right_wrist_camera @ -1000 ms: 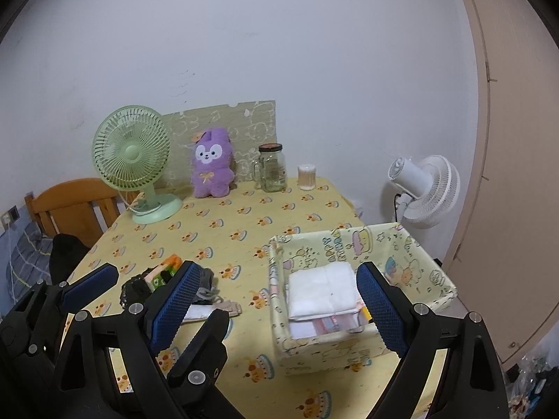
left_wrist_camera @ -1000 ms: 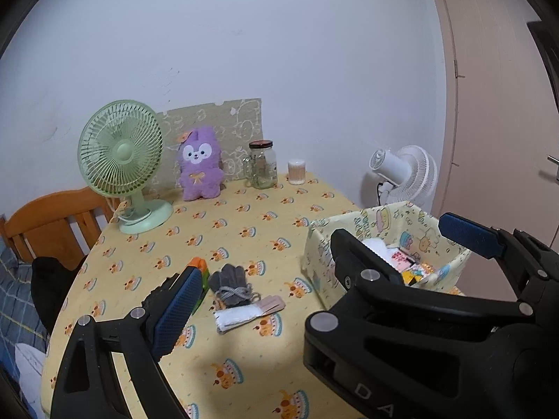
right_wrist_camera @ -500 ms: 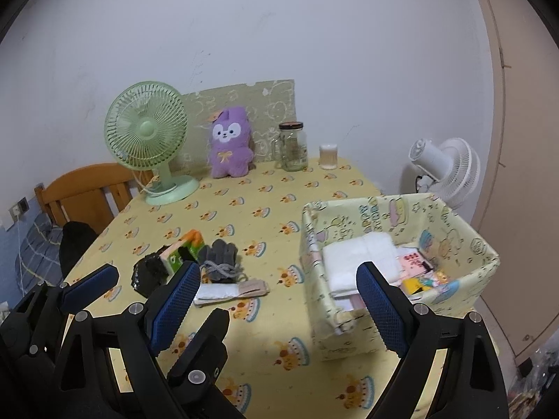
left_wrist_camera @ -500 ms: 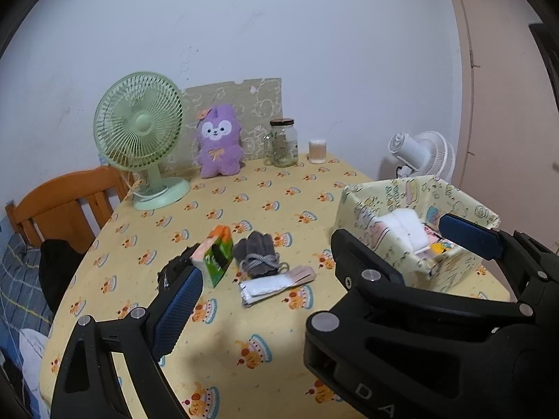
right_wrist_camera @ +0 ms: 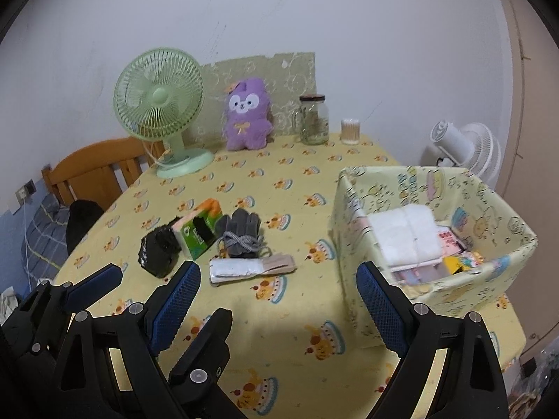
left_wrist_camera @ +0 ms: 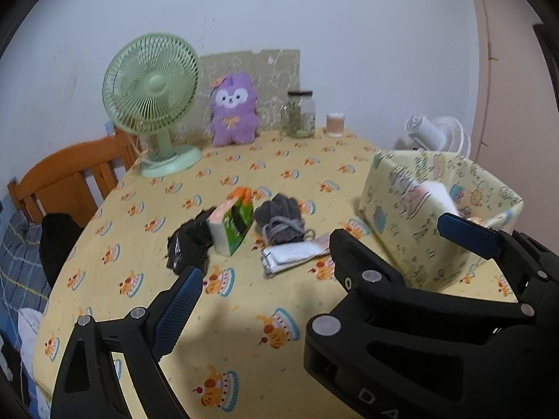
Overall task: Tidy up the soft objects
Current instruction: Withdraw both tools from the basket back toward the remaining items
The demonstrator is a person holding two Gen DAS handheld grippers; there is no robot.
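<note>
Gloves (right_wrist_camera: 241, 232), grey knit and tied as a pair, lie near the middle of the table (right_wrist_camera: 279, 314), touching a green-and-orange tissue pack (right_wrist_camera: 199, 232) on their left. A crumpled black item (right_wrist_camera: 159, 251) sits just left of the pack, and a folded white cloth (right_wrist_camera: 241, 269) with a beige end lies just in front of the gloves. The pack carries printing, but it is too blurred to read. A cartoon-printed fabric bin (right_wrist_camera: 489, 279) stands at the table's right edge; its print includes lettering I cannot make out.

At the far edge stand a green desk fan (right_wrist_camera: 160, 104), a purple plush toy (right_wrist_camera: 246, 117), a glass jar (right_wrist_camera: 312, 120) and a small tub of cotton swabs (right_wrist_camera: 350, 132).

Only the right wrist view looks into the bin, showing folded white towels (right_wrist_camera: 405, 234) and coloured packets. Only the left wrist view shows a moulded letter "D" on the right gripper's body.

The left gripper (left_wrist_camera: 321, 262) and right gripper (right_wrist_camera: 276, 300) both hang above the table's near edge, jaws spread wide with nothing between them.
</note>
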